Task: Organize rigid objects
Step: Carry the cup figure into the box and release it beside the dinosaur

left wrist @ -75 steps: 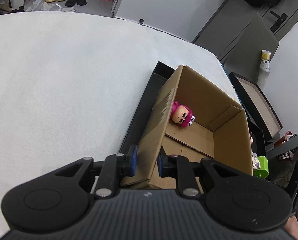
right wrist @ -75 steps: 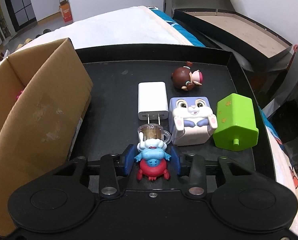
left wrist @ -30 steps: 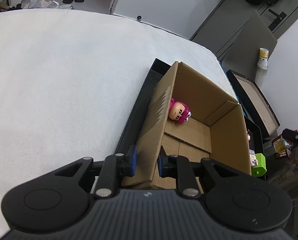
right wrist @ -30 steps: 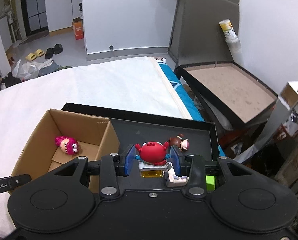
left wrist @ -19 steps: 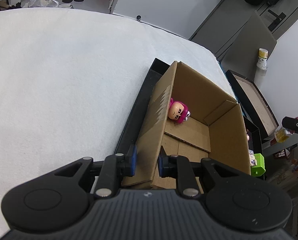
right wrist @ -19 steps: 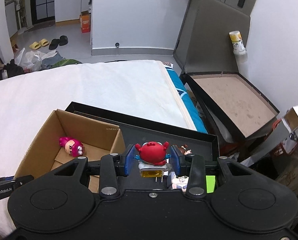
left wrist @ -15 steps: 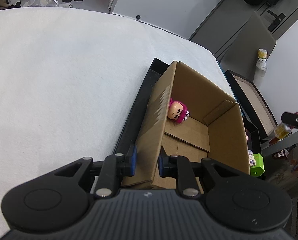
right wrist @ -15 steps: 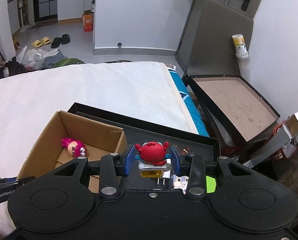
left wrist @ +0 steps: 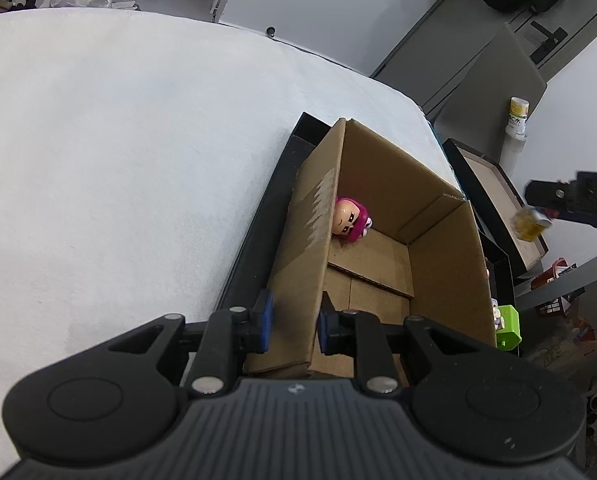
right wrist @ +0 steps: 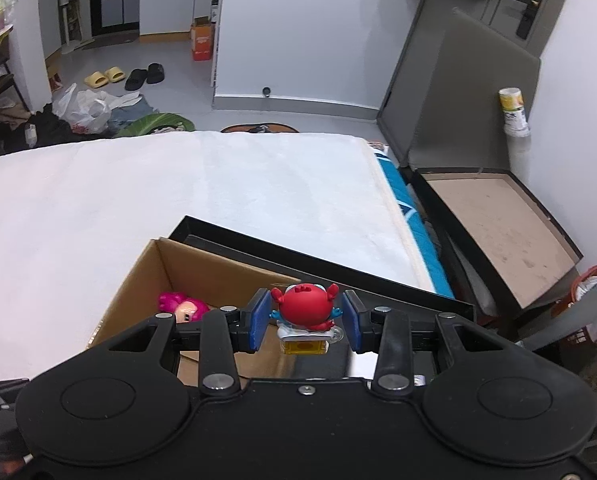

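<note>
Carry step: right gripper (right wrist: 304, 321) clamps red crab figure (right wrist: 303, 308), cardboard box (right wrist: 138, 280) at ten o'clock; left gripper (left wrist: 294, 322) pinches box wall; next, release inside.

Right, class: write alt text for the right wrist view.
The right gripper grips a red crab figurine above the cardboard box, where a pink-haired figurine lies; the box sits in a black tray on a white bed.
</note>
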Motion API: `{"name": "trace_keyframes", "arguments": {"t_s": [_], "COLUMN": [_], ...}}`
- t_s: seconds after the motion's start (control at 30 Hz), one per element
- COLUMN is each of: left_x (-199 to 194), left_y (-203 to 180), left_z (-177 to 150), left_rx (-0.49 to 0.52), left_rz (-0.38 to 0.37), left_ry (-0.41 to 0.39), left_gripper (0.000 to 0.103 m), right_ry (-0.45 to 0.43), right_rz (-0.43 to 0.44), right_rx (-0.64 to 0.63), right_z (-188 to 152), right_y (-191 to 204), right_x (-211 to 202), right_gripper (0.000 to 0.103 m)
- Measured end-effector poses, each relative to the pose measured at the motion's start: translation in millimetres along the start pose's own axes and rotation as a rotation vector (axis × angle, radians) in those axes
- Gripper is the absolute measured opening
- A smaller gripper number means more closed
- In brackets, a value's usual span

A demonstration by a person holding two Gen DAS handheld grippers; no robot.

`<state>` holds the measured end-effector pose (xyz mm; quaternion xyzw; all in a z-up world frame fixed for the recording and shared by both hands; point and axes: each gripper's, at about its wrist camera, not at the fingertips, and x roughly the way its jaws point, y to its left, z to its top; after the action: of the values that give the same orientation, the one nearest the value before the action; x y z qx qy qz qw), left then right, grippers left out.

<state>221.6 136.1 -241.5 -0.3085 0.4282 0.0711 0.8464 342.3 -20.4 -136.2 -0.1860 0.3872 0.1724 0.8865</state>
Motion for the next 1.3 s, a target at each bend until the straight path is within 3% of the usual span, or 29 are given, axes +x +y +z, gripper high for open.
{"name": "trace_keyframes", "arguments": {"t_s": [0.83, 1.3], "left_x": [0.6, -0.4], "left_y": [6.0, 4.9], "left_z": [0.9, 1.4], "left_rx": [-0.014, -0.013], "left_rz": [-0.036, -0.045], "left_ry": [0.01, 0.009], "left_gripper": [0.022, 0.023], "right_ry": [0.093, 0.078], "right_rz": [0.044, 0.048], "right_rx": [-0.005, 0.006], "right_z": [-3.3, 0.5], "right_y": [44.3, 20.6], "right_x": [50.5, 20.5], "right_gripper": [0.039, 0.061]}}
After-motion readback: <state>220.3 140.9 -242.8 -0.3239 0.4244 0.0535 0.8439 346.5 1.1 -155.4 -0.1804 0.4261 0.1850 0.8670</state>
